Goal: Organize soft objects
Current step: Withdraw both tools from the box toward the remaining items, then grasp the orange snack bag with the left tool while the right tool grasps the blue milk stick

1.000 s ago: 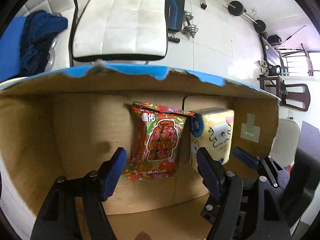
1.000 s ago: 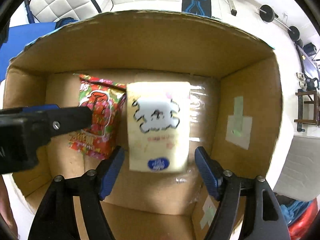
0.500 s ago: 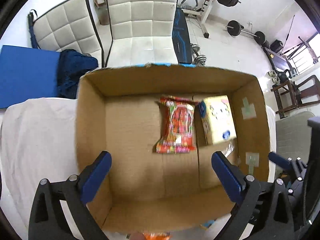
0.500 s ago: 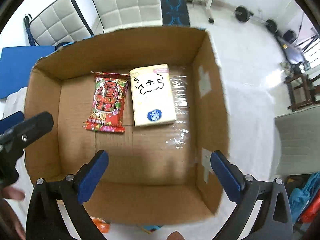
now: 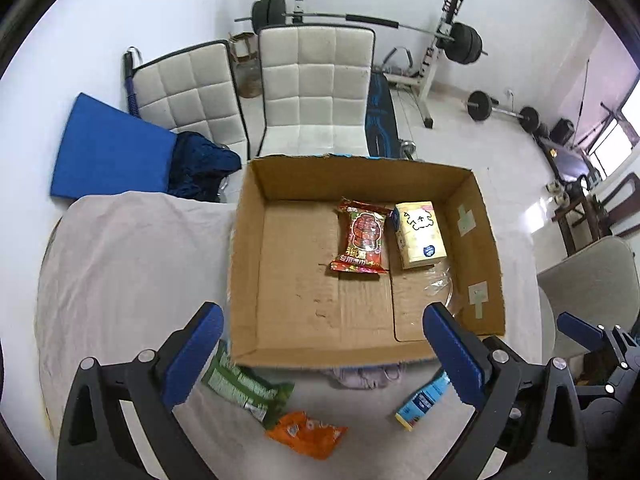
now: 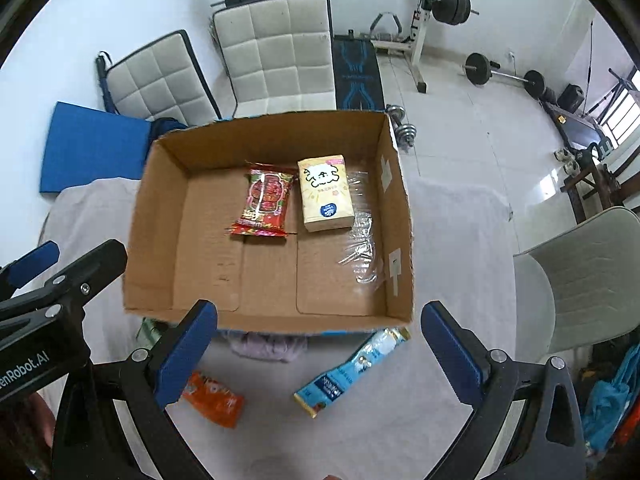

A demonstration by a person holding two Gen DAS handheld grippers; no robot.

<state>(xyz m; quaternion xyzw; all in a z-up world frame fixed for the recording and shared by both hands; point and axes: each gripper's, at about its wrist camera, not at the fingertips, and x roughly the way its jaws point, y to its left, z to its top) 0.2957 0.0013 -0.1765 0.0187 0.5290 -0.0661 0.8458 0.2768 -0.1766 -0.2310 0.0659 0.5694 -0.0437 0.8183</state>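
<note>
An open cardboard box (image 5: 244,280) (image 6: 400,240) stands on a white cloth. In it lie a red packet (image 5: 362,236) (image 6: 266,200) and a yellow tissue pack (image 5: 420,234) (image 6: 326,192) side by side. In front of the box lie a green packet (image 5: 244,386), an orange packet (image 5: 306,434) (image 6: 214,398), a blue-and-white packet (image 5: 424,400) (image 6: 352,368) and a pale purple soft item (image 5: 360,376) (image 6: 266,346). My left gripper (image 5: 322,354) and right gripper (image 6: 320,350) are open and empty, held above the box's near edge.
The cloth-covered table (image 5: 120,264) extends left and right of the box. Behind it stand white padded chairs (image 5: 316,92), a blue mat (image 5: 108,152) and weights gear (image 6: 440,4). A grey chair (image 6: 580,280) is at the right.
Both grippers have pulled up and back out of the box and opened wider. The red packet and tissue pack stay inside; the packets in front of the box have come into view.
</note>
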